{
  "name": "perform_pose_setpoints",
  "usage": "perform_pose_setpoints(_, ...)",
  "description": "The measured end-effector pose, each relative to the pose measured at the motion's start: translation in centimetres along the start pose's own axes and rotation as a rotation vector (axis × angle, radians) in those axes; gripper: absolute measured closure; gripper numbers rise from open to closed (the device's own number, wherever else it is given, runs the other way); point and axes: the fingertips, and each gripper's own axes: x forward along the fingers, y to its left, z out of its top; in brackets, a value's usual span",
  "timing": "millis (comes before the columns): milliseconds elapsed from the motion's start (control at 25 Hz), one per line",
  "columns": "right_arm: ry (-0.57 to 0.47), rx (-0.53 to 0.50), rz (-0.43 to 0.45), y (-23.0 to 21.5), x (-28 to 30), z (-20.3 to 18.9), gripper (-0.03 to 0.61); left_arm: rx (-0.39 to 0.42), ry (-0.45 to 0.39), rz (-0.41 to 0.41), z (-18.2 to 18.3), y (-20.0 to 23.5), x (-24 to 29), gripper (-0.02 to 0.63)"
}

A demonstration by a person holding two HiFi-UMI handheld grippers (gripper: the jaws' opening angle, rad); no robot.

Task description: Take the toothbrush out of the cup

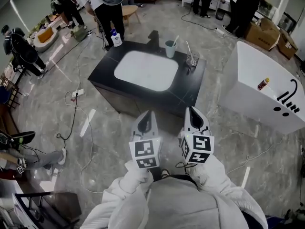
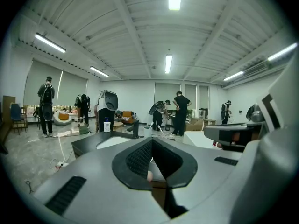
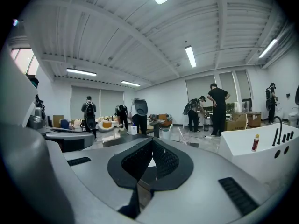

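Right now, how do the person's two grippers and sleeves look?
The left gripper and right gripper are light grey, tapering shells with black ribbed fingers. Each carries a white cube with black square markers. The person wears white padded sleeves.

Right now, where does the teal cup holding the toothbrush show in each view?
Head view: teal cup at the far edge of the black counter.
Left gripper view: teal cup, small, near centre.
Right gripper view: teal cup, small, just right of centre.
Shared landmark: the pump bottle, left of the cup in all three.
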Motion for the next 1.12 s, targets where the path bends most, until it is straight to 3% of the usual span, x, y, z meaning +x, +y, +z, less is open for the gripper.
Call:
perform_pose_setpoints(440,0.011,-0.016,-0.074,-0.9,4.6,-0.1,0.555,0.016,-0.021,-0.077,0.7,1.3,5.8,0.617)
perform_pose_setpoints(920,0.01,-0.065,-0.114,1.4,14.3,3.1,0.555,-0.03,-0.023,-0.134,3.7,7.2,15.4,0.617)
perform_pose_setpoints(1120,0.006,-0.055,-0.171,1.2,17.7,4.3,0.555,-0.021,-0.021,-0.176,5.0,9.0,19.0,0.617)
